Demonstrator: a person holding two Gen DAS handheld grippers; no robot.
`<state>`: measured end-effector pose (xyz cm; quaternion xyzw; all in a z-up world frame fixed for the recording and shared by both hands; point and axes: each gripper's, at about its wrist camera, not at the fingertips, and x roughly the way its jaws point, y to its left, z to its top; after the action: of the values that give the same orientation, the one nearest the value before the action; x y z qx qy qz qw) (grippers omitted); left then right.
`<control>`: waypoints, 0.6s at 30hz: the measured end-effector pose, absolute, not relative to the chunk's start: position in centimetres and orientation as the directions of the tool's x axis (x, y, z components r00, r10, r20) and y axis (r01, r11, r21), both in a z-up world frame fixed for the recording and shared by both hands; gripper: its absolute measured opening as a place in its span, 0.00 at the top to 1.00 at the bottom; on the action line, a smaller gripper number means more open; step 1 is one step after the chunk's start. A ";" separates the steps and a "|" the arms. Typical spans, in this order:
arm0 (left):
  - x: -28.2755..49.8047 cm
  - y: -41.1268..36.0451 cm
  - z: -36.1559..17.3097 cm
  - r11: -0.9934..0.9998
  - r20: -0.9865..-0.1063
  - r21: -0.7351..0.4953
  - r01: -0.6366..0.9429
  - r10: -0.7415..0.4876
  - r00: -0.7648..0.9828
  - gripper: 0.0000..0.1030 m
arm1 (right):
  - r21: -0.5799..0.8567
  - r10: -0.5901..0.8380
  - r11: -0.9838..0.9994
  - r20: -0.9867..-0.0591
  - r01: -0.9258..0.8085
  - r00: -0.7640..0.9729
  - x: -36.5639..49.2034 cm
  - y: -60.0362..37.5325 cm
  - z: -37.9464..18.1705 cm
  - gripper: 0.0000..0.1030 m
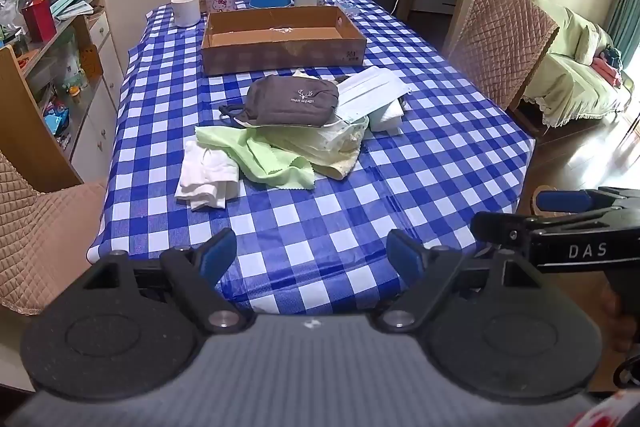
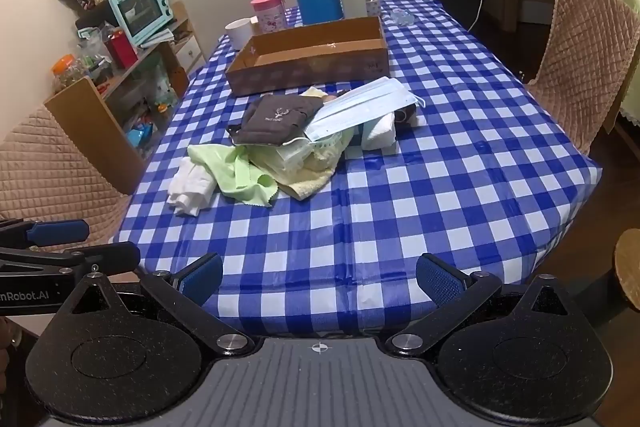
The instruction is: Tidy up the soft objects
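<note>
Both tongs hang wide and empty at the near edge of the surface (image 1: 420,163): we note the left tongs (image 1: 312,255) and the right tongs (image 2: 320,279), well apart from the work. Mid-surface we find the pile of soft goods: a white cloth (image 1: 206,177) nearest, a green cloth (image 1: 276,163) touching it, a grey pouch (image 1: 294,101) on top, and a pale blue face mask (image 2: 364,111) leaning across it. We judge all of it light, limp and prone to drag its neighbours; a pinch on a raised fold or free edge seems soundest. Beyond the pile stands the open cardboard box (image 1: 280,53), apparently empty, the likely destination.
</note>
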<state>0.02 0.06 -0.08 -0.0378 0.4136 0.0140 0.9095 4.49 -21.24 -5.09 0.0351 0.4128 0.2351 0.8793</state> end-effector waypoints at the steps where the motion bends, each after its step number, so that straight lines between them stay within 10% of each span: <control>1: 0.3 0.2 -0.2 0.997 -0.753 -0.057 -0.057 -0.005 0.658 0.22 | 0.256 0.442 0.887 -0.709 -0.384 0.549 4.5 -21.2 -5.2 0.00; 18: 0.4 0.2 -0.2 0.997 -0.756 -0.056 -0.057 -0.005 0.655 0.22 | 0.260 0.445 0.886 -0.709 -0.384 0.548 5.2 -21.3 -5.1 0.00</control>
<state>0.40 0.16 -0.18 -0.0376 0.4152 0.0144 0.9088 5.17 -21.27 -5.07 0.0372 0.4131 0.2357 0.8789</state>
